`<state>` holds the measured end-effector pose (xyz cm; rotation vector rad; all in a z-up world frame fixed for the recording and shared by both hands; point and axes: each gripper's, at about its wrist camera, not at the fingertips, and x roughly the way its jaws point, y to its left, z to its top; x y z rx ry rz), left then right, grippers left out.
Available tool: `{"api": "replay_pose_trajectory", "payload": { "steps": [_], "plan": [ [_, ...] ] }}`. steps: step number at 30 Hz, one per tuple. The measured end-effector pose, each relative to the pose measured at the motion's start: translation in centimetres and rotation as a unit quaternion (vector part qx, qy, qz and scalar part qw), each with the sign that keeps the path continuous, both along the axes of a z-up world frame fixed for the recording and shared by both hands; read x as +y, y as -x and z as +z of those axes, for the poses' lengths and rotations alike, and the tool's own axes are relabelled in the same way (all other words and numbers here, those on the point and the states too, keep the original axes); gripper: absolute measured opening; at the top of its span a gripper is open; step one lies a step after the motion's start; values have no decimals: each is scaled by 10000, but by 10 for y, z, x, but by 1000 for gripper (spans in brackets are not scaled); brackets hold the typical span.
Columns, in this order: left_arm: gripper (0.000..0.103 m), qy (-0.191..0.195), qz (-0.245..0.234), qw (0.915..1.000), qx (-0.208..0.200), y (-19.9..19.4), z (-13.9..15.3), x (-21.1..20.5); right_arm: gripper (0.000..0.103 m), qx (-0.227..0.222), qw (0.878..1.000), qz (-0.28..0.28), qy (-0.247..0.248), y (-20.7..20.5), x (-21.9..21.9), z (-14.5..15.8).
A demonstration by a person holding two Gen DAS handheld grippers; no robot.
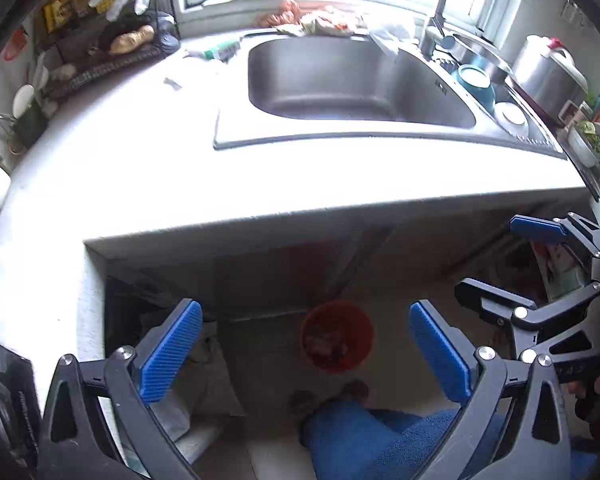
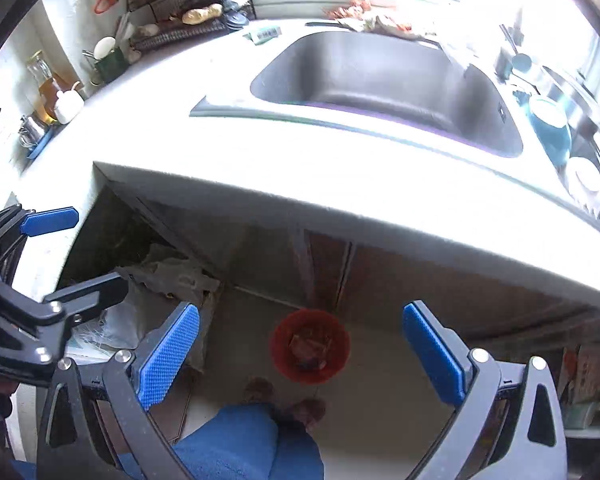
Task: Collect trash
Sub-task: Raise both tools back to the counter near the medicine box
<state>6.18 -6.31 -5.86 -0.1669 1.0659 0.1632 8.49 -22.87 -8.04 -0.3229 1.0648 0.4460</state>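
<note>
A red trash bin (image 1: 337, 335) with scraps inside stands on the floor below the counter edge; it also shows in the right wrist view (image 2: 310, 346). My left gripper (image 1: 306, 350) is open and empty, held above the bin. My right gripper (image 2: 300, 354) is open and empty, also above the bin; it shows at the right of the left wrist view (image 1: 496, 264). On the white counter (image 1: 260, 184) lie a small paper scrap (image 1: 172, 83), a green-white wrapper (image 1: 220, 50), and a pile of food scraps and crumpled wrappers (image 1: 320, 22) behind the sink.
A steel sink (image 1: 356, 80) is set in the counter. A teal bowl (image 1: 474, 82), a white bowl (image 1: 510, 114) and a steel pot (image 1: 548, 72) stand to its right. A black rack (image 1: 112, 52) with clutter is at the back left. The person's blue-trousered legs (image 1: 364, 436) are below.
</note>
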Motion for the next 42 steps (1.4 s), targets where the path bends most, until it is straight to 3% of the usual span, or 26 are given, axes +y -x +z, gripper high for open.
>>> {"api": "replay_pose_trajectory", "payload": {
  "steps": [6,14,23,33,42],
  "plan": [
    [103,-281,178,9992,-202,-3,24,13,102,-216,9995,203,-97,-7,13,21],
    [103,-338,408,9981,-305,-28,45,57,102,-326,9983,473,-37,-38,41,56],
    [103,-334,246,9985,-361,-107,55,140,102,-444,9979,463,-43,-109,89,71],
    [103,-304,18,9988,-383,-194,65,226,102,-526,9982,292,69,-199,150,73],
    [103,-185,176,9996,-107,-238,43,286,102,-364,9981,425,273,-261,205,56]
  ]
}}
